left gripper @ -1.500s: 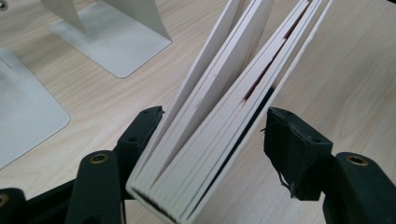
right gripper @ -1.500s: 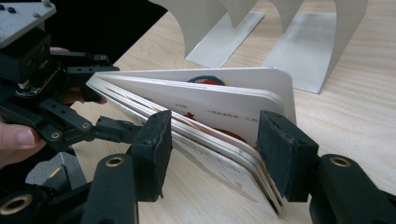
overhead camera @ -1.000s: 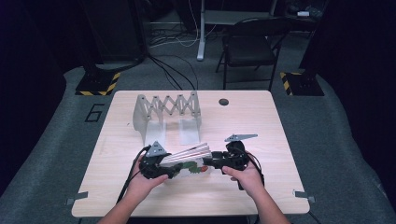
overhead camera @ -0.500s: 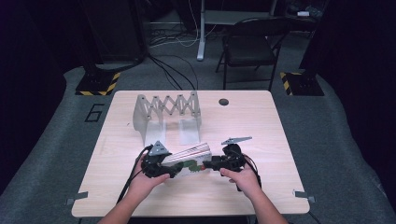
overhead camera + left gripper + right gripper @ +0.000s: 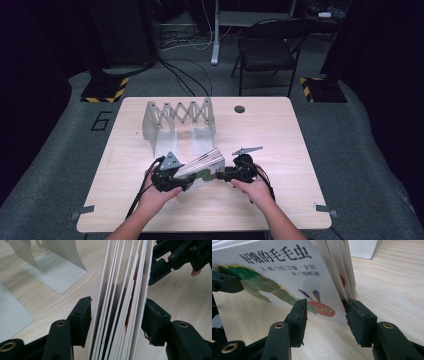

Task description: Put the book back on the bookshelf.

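Holding the book (image 5: 206, 164) up on edge near the front of the table (image 5: 280, 145), just before the metal rack (image 5: 177, 117).

Left gripper (image 5: 116, 315) jaws just closing, half open, squeezing the book's pages.

Right gripper (image 5: 325, 315) jaws just closing, around the book's corner; cannot tell if pressing.

Next, probably: lifting and sliding into the rack, kept upright.

A thick white board book (image 5: 205, 162) lies tilted near the front of the pale wooden tabletop (image 5: 280, 135), just in front of the grey metal accordion book rack (image 5: 177, 117). The left gripper (image 5: 186, 181) and right gripper (image 5: 222, 175) meet at its near edge.

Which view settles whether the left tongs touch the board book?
Touching. In the left gripper view the left tongs have just been closing, and both pads press against the outer pages of the board book.
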Motion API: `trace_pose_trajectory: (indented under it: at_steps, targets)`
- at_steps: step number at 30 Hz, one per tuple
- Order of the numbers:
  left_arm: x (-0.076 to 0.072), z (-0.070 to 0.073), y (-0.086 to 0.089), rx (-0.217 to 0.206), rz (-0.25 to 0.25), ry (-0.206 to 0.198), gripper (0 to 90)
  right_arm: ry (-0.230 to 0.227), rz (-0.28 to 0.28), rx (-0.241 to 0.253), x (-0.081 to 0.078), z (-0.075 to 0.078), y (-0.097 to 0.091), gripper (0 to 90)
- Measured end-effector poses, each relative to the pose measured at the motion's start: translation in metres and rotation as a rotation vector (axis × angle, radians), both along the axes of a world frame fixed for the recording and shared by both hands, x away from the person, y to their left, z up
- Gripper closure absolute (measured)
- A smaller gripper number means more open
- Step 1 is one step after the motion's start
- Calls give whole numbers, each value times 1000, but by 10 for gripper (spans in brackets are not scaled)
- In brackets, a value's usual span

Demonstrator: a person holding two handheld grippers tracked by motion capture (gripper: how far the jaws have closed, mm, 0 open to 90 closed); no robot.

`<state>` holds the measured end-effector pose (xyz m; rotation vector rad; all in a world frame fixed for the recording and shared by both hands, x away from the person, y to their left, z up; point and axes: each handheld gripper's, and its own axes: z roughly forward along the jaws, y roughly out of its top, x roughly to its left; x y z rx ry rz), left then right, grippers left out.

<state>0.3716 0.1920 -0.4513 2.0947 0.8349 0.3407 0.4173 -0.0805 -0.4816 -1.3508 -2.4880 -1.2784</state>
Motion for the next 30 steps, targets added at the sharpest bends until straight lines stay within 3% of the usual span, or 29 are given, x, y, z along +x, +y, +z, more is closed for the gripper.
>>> trace_pose_trajectory:
  at_steps: [3,19,30]
  targets:
    - [2,0,-1,23,-10,-3,476,5,-1,3,2,-2,1,502]
    - [6,-3,-7,18,-34,2,547,8,-4,-4,6,-8,2,495]
    - [4,-6,-11,47,-67,-4,619,32,-6,1,4,-13,-1,492]
